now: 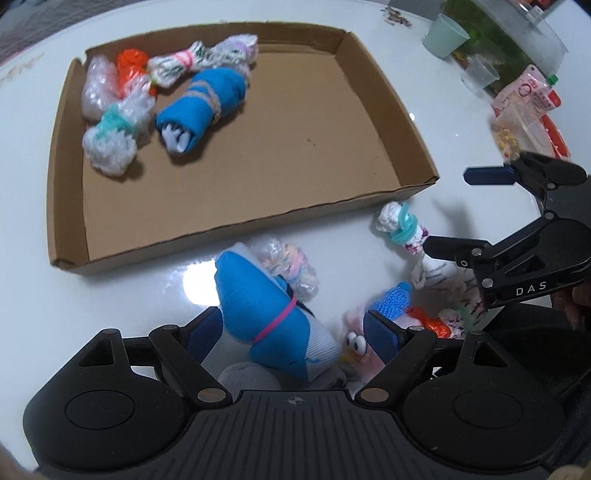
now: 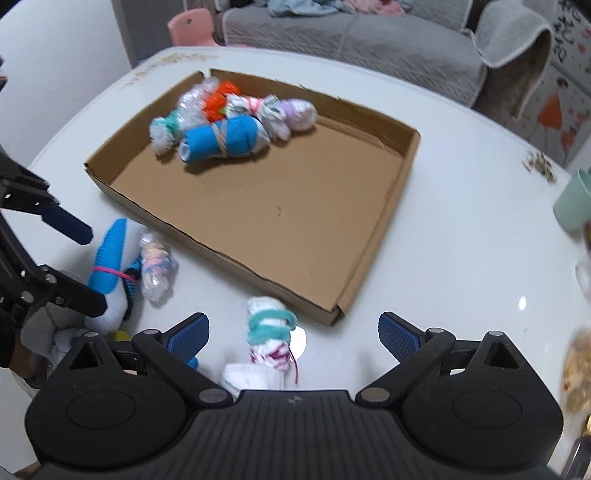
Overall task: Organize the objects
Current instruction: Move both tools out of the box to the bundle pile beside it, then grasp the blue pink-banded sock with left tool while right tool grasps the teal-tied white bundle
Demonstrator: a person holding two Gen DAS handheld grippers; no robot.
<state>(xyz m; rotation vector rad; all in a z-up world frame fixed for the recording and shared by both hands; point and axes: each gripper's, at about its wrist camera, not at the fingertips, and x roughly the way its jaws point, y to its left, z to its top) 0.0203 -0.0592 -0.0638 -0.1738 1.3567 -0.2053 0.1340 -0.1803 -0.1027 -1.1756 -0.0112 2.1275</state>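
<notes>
A shallow cardboard tray (image 1: 376,122) (image 2: 402,162) on the white table holds several rolled sock bundles, among them a blue one (image 1: 201,107) (image 2: 221,142). My left gripper (image 1: 293,328) (image 2: 88,271) is open around a blue-and-white sock bundle with a pink band (image 1: 273,314) (image 2: 109,266), not closed on it. My right gripper (image 2: 293,334) (image 1: 447,210) is open above a white bundle with a teal tie (image 2: 269,332) (image 1: 400,229). A pastel bundle (image 1: 291,267) (image 2: 155,269) lies beside the blue one.
More bundles, one blue knit (image 1: 395,299) and one orange (image 1: 436,325), lie near the front edge. A green cup (image 1: 445,35) (image 2: 574,199), clear cups (image 1: 478,74), snack packets (image 1: 528,99) and a lidded container (image 1: 517,33) stand at the right. A grey sofa (image 2: 351,40) is behind the table.
</notes>
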